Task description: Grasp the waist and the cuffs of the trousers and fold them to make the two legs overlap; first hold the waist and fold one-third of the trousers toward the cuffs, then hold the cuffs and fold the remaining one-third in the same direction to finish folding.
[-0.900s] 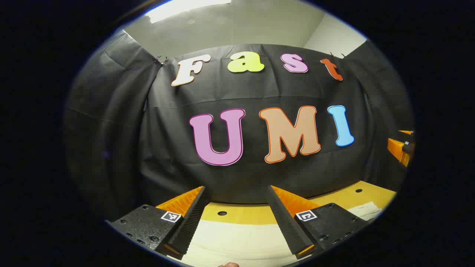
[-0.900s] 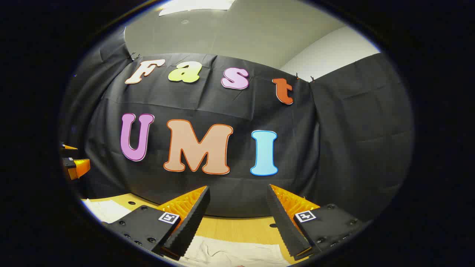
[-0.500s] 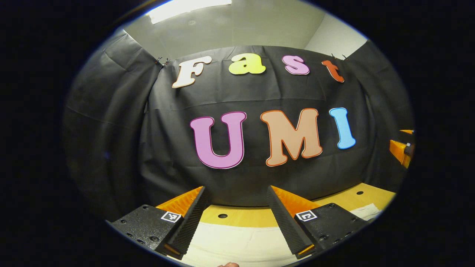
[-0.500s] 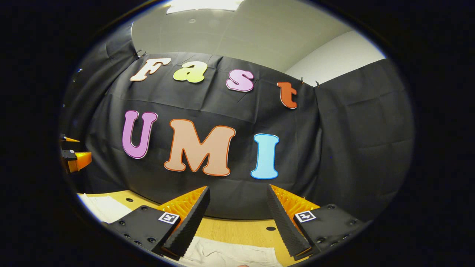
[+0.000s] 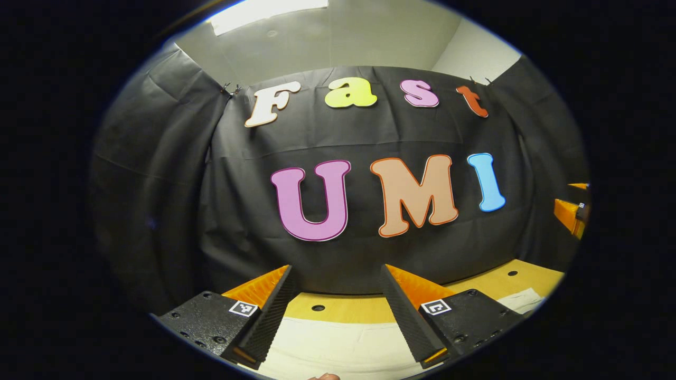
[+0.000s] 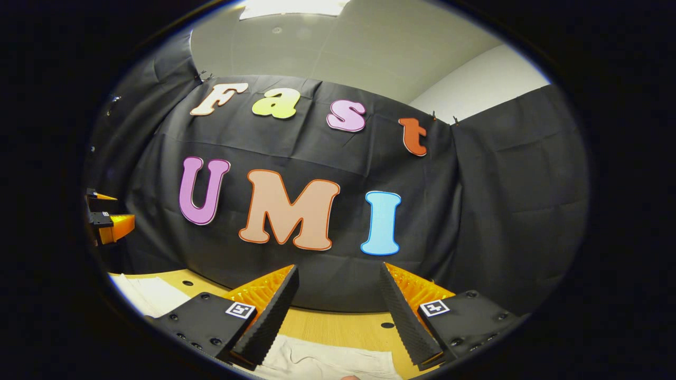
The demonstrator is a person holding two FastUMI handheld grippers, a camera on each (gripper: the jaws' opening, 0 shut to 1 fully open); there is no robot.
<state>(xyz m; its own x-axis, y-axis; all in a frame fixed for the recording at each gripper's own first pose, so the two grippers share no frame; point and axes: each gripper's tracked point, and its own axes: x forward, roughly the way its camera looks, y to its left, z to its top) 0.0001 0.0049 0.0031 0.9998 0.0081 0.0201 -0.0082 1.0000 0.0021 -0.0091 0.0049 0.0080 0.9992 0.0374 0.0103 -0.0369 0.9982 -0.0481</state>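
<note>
- Trousers (image 5: 338, 345), pale cream cloth, lie flat on the tabletop (image 5: 348, 309) under both my tools; in the left gripper view a smooth stretch sits just below my left hand-held gripper (image 5: 335, 311), and another corner of them shows by the right edge.
- In the right gripper view the cloth (image 6: 322, 361) is creased and a little rumpled beneath my right hand-held gripper (image 6: 335, 311), with another pale patch toward the tabletop's left side.
- I judge the fabric light, soft and limp: it will sag and drag, so I would pinch a hemmed edge, waistband or cuff, where the layers are thicker, rather than the slack middle. Which end lies under which tool I cannot tell.
- Both of my hand-held grippers are released, fingers spread wide with nothing between them, held above the cloth and pointing at the booth's wall.
- Each view catches the other tool at its side edge, well apart.
- No fold looks begun yet, by my reading.
- Against the earlier frames, my right view has tipped upward a touch, showing more ceiling; my left view has hardly changed, and the trousers have not moved.
</note>
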